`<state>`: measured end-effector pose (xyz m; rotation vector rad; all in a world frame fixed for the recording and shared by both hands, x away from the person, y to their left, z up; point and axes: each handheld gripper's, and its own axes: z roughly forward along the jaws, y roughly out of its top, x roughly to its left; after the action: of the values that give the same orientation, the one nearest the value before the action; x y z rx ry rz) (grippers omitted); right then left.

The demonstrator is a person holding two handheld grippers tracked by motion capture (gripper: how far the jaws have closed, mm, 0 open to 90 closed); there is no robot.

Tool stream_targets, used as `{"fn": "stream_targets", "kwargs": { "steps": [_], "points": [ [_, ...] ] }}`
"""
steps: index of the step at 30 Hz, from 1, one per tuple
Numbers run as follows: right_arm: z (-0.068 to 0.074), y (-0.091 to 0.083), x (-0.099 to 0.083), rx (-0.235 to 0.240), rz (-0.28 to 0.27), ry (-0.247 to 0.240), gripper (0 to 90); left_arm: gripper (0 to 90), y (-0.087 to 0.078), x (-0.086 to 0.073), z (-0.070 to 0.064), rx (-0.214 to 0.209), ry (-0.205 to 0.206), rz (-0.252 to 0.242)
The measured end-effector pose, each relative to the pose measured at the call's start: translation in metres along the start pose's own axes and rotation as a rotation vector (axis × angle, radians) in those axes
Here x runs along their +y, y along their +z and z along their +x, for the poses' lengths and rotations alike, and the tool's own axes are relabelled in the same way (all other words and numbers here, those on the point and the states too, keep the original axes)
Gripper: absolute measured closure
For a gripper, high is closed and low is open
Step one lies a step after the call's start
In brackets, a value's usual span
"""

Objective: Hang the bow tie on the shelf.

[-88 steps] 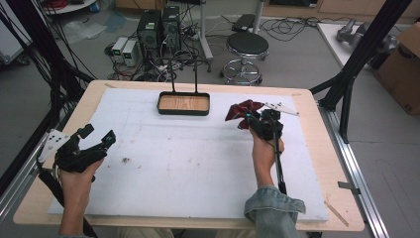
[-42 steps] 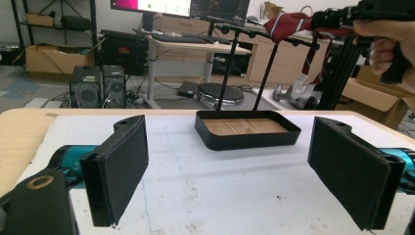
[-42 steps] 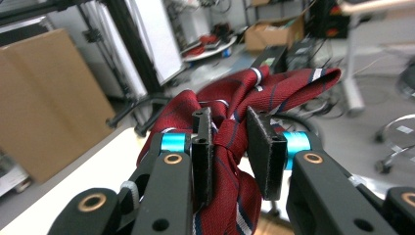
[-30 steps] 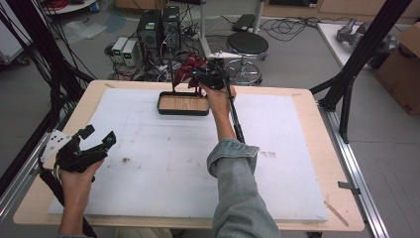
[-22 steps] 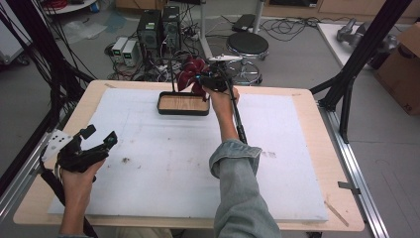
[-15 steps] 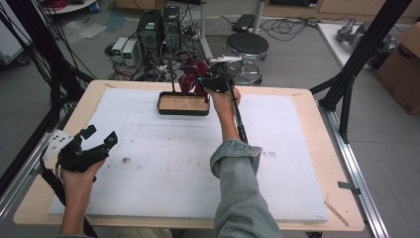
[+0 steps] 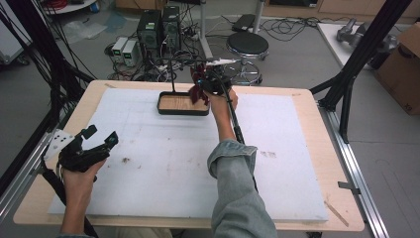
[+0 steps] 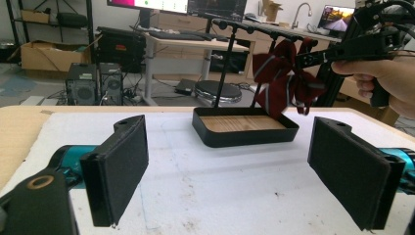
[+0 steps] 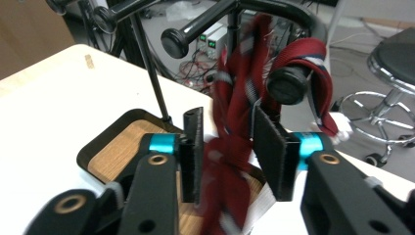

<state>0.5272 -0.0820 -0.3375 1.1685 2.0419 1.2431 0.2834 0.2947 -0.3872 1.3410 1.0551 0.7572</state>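
Note:
A dark red striped tie [image 7: 197, 87] hangs at a black rack whose wooden-floored tray [image 7: 182, 110] stands at the table's far middle. In the right gripper view the tie [image 9: 235, 98] is looped over a round peg [image 9: 288, 84] and drops, blurred, between the jaws of my right gripper [image 9: 226, 142], which stand apart, open. My right gripper [image 7: 203, 82] is held up at the rack's bar. My left gripper [image 7: 101, 135] rests at the near left, open and holding nothing, its pads [image 8: 122, 166] wide apart. It faces the tray [image 8: 244, 129] and the tie [image 8: 281, 73].
White foam board [image 7: 163, 163] covers the wooden table [image 7: 317, 144]. The rack's thin uprights [image 7: 173, 74] and pegs [image 9: 176, 41] crowd round my right gripper. Computers, cables and a stool [image 7: 246, 47] stand on the floor beyond.
My right gripper carried the tie from the table's far right up to the rack. Over the last second it edged along the bar and the tie now hangs on a peg. Left gripper unmoved.

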Motion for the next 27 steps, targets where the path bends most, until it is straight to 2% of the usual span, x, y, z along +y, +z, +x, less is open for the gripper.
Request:
{"fn": "stream_targets", "kwargs": {
  "steps": [1, 5, 6, 8, 11, 13, 17, 20, 22, 23, 25, 27],
  "points": [
    [0.001, -0.003, -0.003, -0.004, -0.019, -0.004, 63.5, 15.5, 0.0, 0.0, 0.0, 0.0, 0.0, 0.001],
    [0.0, -0.006, -0.007, 0.006, -0.009, 0.009, 59.4, 15.5, 0.001, 0.0, -0.002, -0.002, 0.0, 0.0],
    [0.0, -0.01, -0.007, 0.014, -0.007, 0.012, 54.9, 15.5, 0.002, 0.0, -0.002, -0.004, 0.001, -0.001],
    [0.0, -0.012, -0.006, 0.014, -0.011, 0.011, 52.4, 15.5, 0.003, 0.0, -0.004, -0.007, 0.004, 0.002],
    [0.0, -0.022, -0.001, 0.02, -0.036, 0.024, 50.4, 15.5, 0.004, -0.001, -0.005, -0.01, 0.009, 0.009],
    [-0.001, -0.034, 0.003, 0.035, -0.05, 0.041, 44.6, 15.5, 0.004, -0.001, -0.005, -0.006, 0.009, 0.014],
    [-0.002, -0.047, 0.006, 0.043, -0.065, 0.04, 40.1, 15.5, 0.003, 0.0, -0.004, -0.004, 0.008, 0.009],
    [-0.005, -0.067, 0.007, 0.02, -0.125, 0.036, 33.9, 15.5, 0.002, 0.0, -0.004, 0.0, 0.007, 0.005],
    [-0.007, -0.072, 0.006, 0.014, -0.137, 0.035, 32.4, 15.5, 0.002, 0.0, -0.003, -0.002, 0.01, 0.009],
    [-0.011, -0.083, 0.004, 0.0, -0.16, 0.045, 29.5, 15.5, 0.002, 0.0, -0.003, 0.001, 0.008, 0.008],
    [-0.014, -0.088, 0.003, -0.008, -0.161, 0.053, 26.7, 15.5, 0.002, 0.0, -0.002, -0.001, 0.005, 0.007],
    [-0.021, -0.106, -0.002, -0.037, -0.213, 0.061, 23.0, 15.5, 0.001, 0.0, -0.002, 0.0, 0.005, 0.006]
  ]
}}
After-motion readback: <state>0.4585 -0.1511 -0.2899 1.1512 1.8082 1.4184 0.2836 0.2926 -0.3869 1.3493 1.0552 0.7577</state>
